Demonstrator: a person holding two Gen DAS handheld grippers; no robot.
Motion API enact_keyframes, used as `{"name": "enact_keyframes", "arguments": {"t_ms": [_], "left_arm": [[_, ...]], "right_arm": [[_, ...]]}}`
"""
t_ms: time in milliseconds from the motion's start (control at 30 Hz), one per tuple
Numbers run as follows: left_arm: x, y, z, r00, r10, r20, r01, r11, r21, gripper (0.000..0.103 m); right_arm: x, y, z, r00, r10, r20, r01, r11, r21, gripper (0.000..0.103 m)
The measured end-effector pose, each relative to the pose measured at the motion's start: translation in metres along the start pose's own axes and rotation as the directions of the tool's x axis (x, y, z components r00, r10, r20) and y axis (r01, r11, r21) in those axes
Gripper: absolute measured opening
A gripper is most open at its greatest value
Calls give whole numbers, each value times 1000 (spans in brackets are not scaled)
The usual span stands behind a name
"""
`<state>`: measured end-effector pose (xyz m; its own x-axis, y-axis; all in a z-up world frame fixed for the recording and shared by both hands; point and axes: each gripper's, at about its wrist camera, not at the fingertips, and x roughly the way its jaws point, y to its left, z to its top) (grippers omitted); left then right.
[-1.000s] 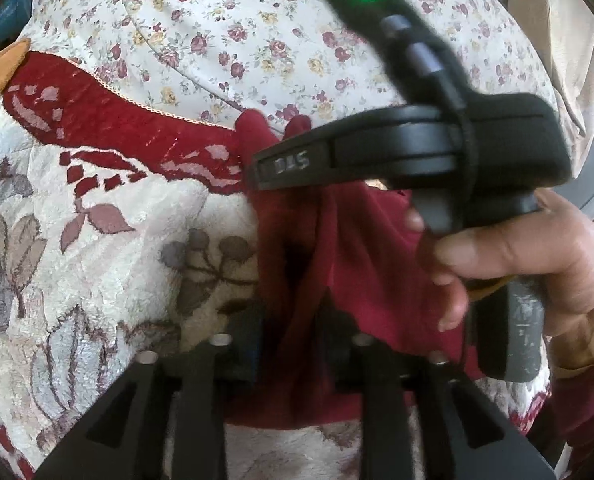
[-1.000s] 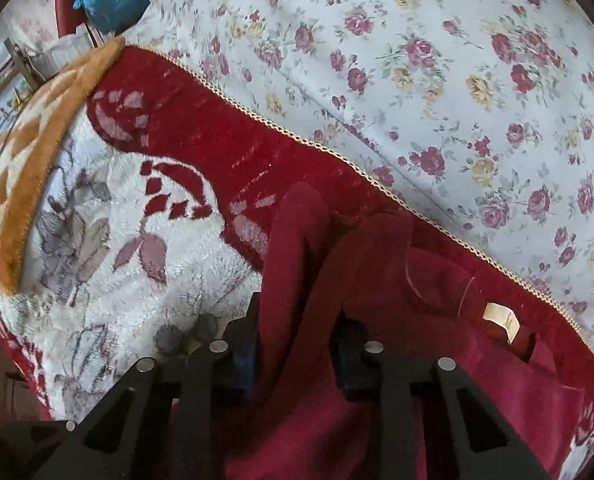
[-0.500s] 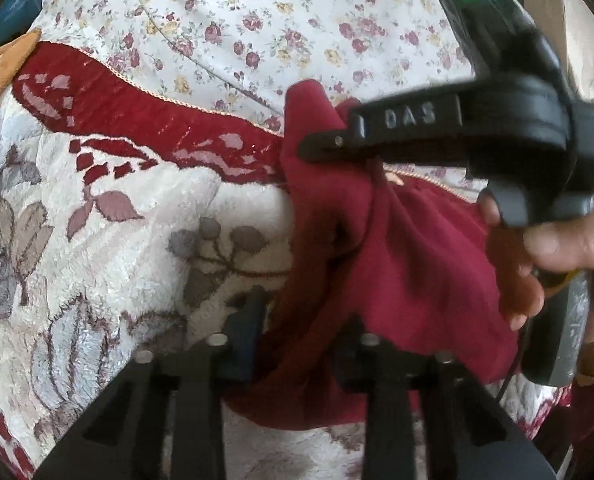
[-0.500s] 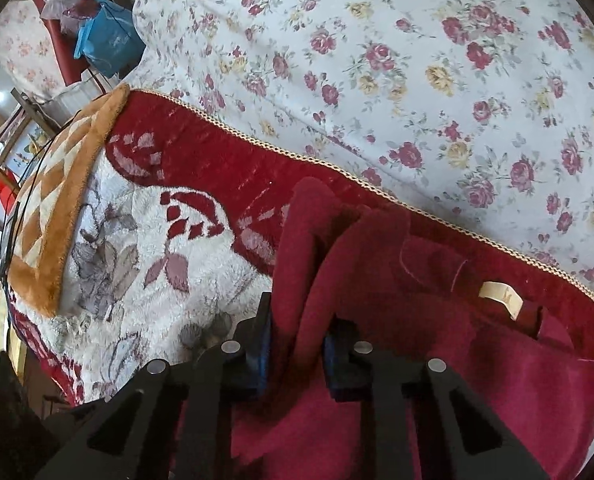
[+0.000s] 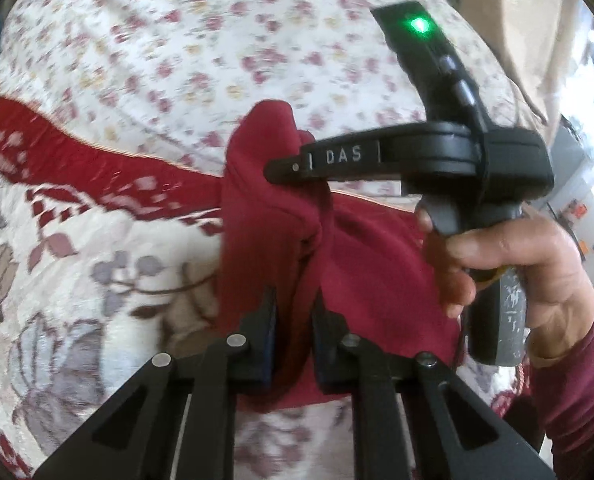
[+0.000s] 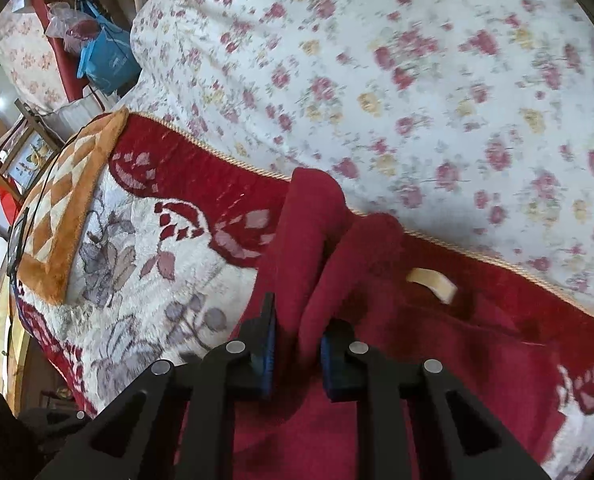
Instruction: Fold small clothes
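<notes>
A dark red small garment (image 5: 377,264) lies bunched on a cream and red blanket (image 5: 97,260). My left gripper (image 5: 295,300) is shut on a raised fold of it. In the right wrist view my right gripper (image 6: 297,312) has another fold of the garment (image 6: 457,360) between its pads, its jaws still closing and pressing the cloth. A cream label (image 6: 433,282) shows at the garment's neck. From the left wrist view, one black finger (image 5: 337,158) of the right gripper crosses over the lifted cloth, held by a person's hand (image 5: 537,264). Both folds stand up off the blanket.
A white sheet with small flowers (image 5: 217,40) covers the bed beyond the blanket's red border. The blanket has an orange checked edge (image 6: 69,200) at the left. A blue bag (image 6: 109,64) and furniture stand past the bed's corner.
Both grippers' jaws have narrowed onto the red cloth and lifted, pulling the folds up off the blanket. The right gripper has moved up and right in the left wrist view.
</notes>
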<state>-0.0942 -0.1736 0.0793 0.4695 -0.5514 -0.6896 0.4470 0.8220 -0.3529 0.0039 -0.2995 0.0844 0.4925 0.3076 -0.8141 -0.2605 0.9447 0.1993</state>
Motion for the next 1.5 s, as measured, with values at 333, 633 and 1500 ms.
{"name": "enact_keyframes", "arguments": {"t_ms": [333,633,1500], "left_arm": [[30,-89,-8,995,-78,-68,85,990,115,13],[86,-158,-25,983,-84,-164,113,977,180,13],[51,-59,-47,989,131,-64,-118,977,179,61]], "right_arm": [[-68,-70,-44,997,-74,20,74,997,10,15],[-67,-148,-82,991,-128,-46,132,987,87,15],[-113,-108,-204,986,86,140,-136,908,396,86]]}}
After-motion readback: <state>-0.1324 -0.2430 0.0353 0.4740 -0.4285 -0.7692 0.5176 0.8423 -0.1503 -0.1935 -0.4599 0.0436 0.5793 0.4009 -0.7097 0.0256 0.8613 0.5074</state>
